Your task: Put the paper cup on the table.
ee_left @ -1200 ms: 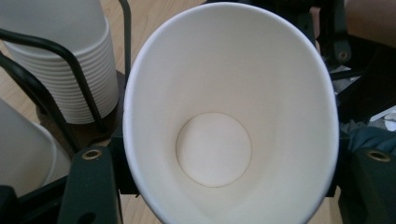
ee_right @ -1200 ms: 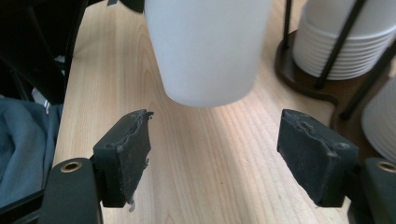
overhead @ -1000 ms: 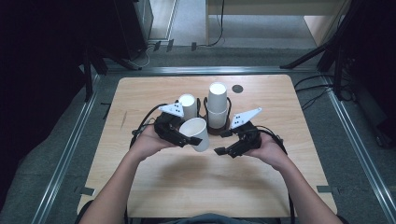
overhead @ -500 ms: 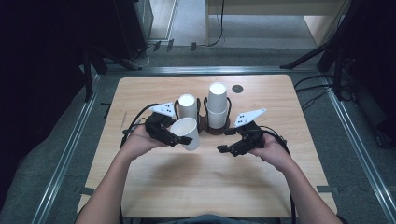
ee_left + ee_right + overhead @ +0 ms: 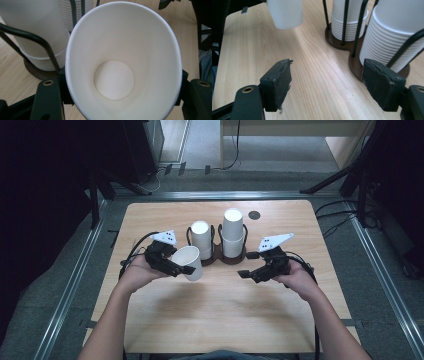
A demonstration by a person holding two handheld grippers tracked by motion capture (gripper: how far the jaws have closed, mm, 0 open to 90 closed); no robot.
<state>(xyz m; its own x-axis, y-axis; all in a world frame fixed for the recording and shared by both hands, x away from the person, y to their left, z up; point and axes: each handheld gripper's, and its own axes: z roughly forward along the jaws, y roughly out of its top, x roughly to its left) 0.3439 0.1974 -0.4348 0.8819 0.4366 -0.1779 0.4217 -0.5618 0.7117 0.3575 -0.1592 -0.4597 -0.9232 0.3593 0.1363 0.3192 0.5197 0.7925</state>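
A white paper cup [image 5: 191,261] hangs tilted just above the table, open mouth toward me, with my left gripper [image 5: 188,269] shut on its sides. In the left gripper view the cup [image 5: 122,50] faces the camera, showing its bare bottom, with a black jaw of my left gripper [image 5: 122,86] on either side. A dark wire holder [image 5: 220,257] holds two stacks of white cups [image 5: 201,239] [image 5: 233,232]. To their right my right gripper [image 5: 245,273] is open; its jaws have just been opening, with nothing between them [image 5: 327,85]. The stacks [image 5: 348,20] [image 5: 392,32] lie just ahead of it.
A small black disc [image 5: 254,215] is set in the wooden table [image 5: 220,320] behind the holder. Cables trail from both grippers over the table's sides. Metal floor rails run along both sides of the table.
My left gripper has carried the cup to the left, away from the holder's left stack. The right hand has stayed where it was.
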